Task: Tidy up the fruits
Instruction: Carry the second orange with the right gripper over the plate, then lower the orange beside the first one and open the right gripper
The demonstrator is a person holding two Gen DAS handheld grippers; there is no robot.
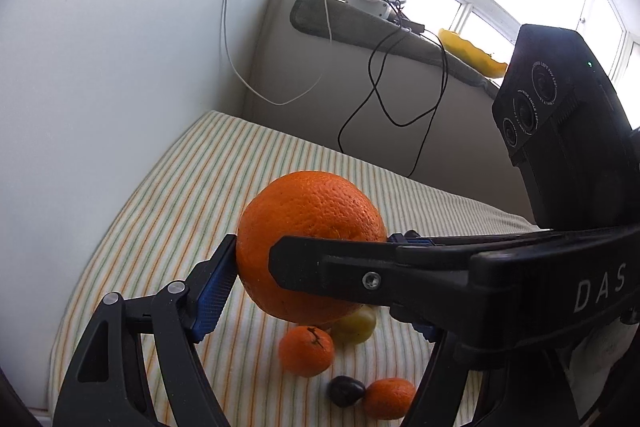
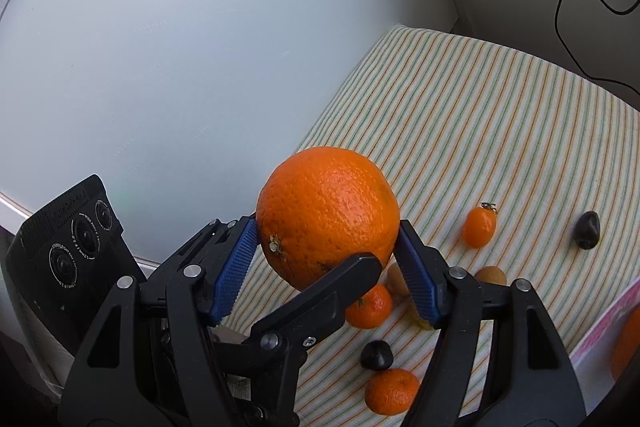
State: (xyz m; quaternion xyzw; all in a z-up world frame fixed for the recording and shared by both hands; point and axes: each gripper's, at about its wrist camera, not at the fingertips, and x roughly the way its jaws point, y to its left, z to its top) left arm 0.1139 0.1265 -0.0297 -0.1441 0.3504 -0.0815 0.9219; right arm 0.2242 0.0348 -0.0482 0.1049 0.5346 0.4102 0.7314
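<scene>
A large orange [image 1: 308, 243] [image 2: 328, 215] is held in the air over a striped cloth, gripped by both grippers at once. My left gripper [image 1: 312, 279] is shut on it, its blue pads at the orange's sides. My right gripper [image 2: 326, 263] is shut on the same orange, and its finger crosses the left wrist view. Below lie small mandarins [image 1: 306, 350] [image 2: 392, 391], a yellowish fruit [image 1: 356, 327], dark plums [image 1: 346, 390] [image 2: 376, 355] and an orange cherry tomato [image 2: 479, 227].
The striped cloth [image 2: 500, 131] covers the surface against a white wall. Another dark plum [image 2: 587, 229] and brown fruits [image 2: 490, 275] lie on it. A pink-edged board with an orange [image 2: 628, 343] sits at right. Cables [image 1: 376, 95] hang from a windowsill holding a yellow dish [image 1: 472, 53].
</scene>
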